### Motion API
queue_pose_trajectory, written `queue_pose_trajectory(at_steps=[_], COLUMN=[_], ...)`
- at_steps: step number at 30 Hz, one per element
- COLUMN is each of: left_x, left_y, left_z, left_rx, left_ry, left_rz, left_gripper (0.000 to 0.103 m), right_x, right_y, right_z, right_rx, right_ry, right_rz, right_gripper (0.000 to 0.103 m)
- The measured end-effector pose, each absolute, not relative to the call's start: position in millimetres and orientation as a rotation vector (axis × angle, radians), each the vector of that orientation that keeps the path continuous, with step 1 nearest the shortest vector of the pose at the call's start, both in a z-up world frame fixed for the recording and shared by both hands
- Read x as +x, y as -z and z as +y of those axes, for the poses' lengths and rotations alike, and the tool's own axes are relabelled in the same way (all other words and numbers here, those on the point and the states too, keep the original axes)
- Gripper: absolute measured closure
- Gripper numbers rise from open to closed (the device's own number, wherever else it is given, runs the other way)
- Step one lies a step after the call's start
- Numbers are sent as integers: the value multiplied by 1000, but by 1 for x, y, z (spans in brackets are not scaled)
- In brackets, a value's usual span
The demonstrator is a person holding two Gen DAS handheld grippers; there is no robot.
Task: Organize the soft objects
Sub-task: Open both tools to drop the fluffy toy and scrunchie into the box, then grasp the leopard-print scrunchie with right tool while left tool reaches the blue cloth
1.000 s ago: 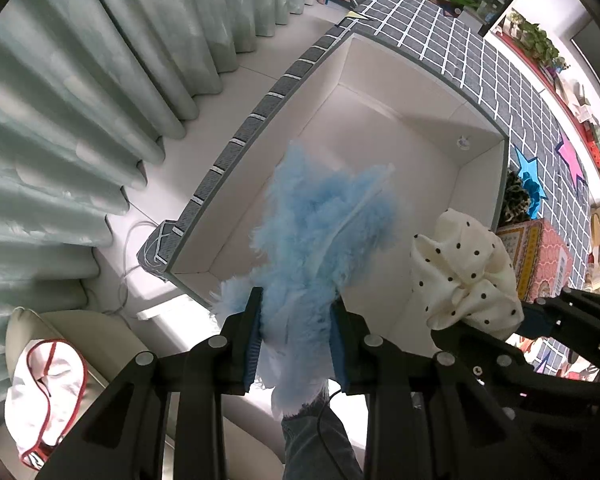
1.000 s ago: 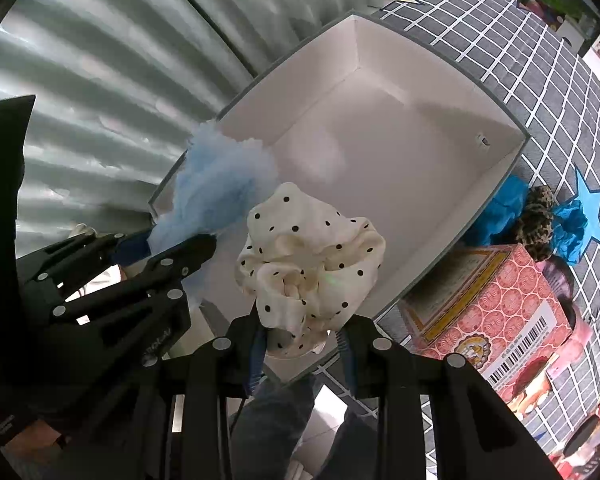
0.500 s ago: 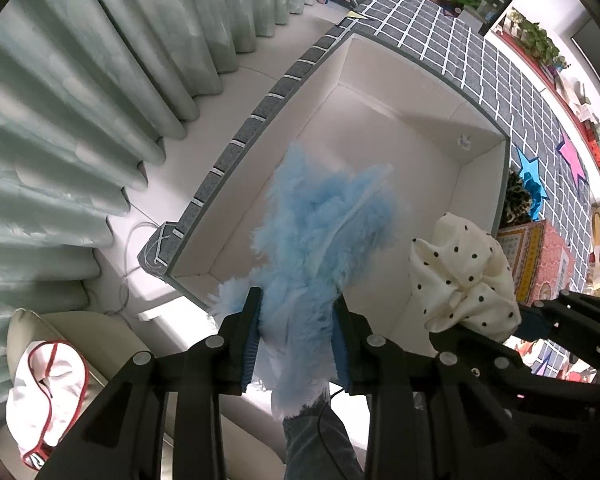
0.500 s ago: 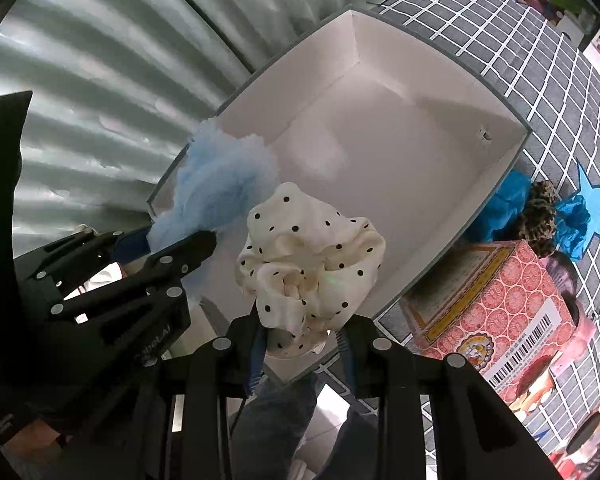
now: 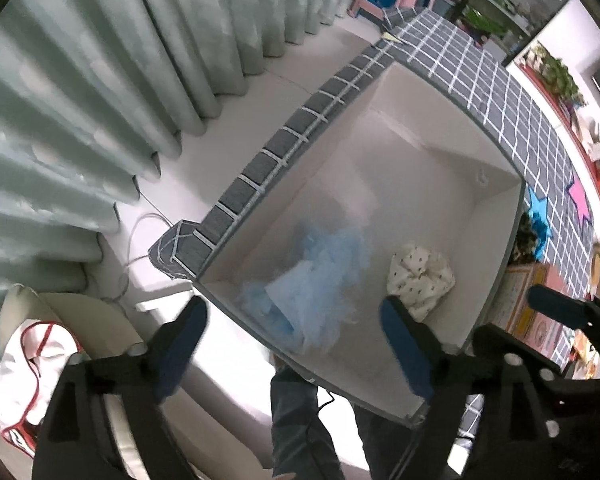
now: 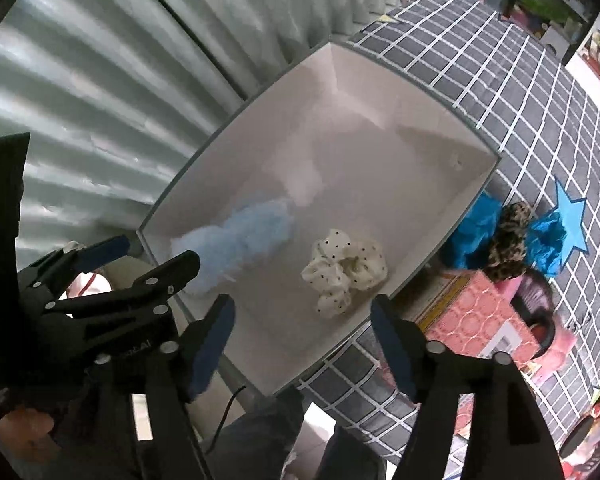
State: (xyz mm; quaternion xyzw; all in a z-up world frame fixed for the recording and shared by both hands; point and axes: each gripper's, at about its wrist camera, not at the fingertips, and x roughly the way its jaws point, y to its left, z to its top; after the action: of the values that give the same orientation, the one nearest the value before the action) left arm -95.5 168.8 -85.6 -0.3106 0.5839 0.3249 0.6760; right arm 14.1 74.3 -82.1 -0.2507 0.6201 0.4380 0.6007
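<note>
In the left wrist view, the left gripper (image 5: 290,330) hangs above the near end of a white open box (image 5: 496,200), its jaws opening and already spread wide, with nothing pressed between the blue pads. The fluffy pale blue piece (image 5: 320,272) shows in the gap between the two fingers, blurred, low inside the box against its near left wall; whether it rests on the box floor cannot be told. To its right in the frame, apart from it, the cream scrunchie with dark dots (image 5: 420,276) sits near the box's lower right wall, just above the left gripper's right-hand finger in the picture.

In the right wrist view, the right gripper (image 6: 302,330) also stands over the near edge of the box (image 6: 420,148), its jaws opening and parted broadly, gripping nothing. The dotted scrunchie (image 6: 346,270) lies on the box floor just above the space between the fingers, clear of both pads. The blue fluffy piece (image 6: 244,240) lies left of it, partly hidden behind the black frame of the left gripper (image 6: 148,256) at the left of the frame.

The box rests on a bench with a grey grid-patterned cloth (image 6: 520,92). Outside the box, at the right of the frame, lie bright blue fabric (image 6: 472,228), a leopard-print piece (image 6: 508,240) and a pink patterned carton (image 6: 472,320). Pale pleated curtains (image 5: 100,100) fill the upper left.
</note>
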Motion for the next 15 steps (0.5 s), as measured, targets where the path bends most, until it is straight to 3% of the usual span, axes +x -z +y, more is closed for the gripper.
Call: queue_pose_trajectory(at_steps=[2, 15], left_x=[-92, -44], left_y=[83, 72], left_z=[170, 152], left_rx=[-701, -705], left_ry=[-732, -598], left_rz=[1305, 1290], left_gripper=[0, 0], right_x=[21, 124], right_y=[75, 52], right_z=[72, 5], right_rx=[-565, -374], right_ry=[-1001, -780], right_rz=[1415, 1377], right_gripper=[14, 13])
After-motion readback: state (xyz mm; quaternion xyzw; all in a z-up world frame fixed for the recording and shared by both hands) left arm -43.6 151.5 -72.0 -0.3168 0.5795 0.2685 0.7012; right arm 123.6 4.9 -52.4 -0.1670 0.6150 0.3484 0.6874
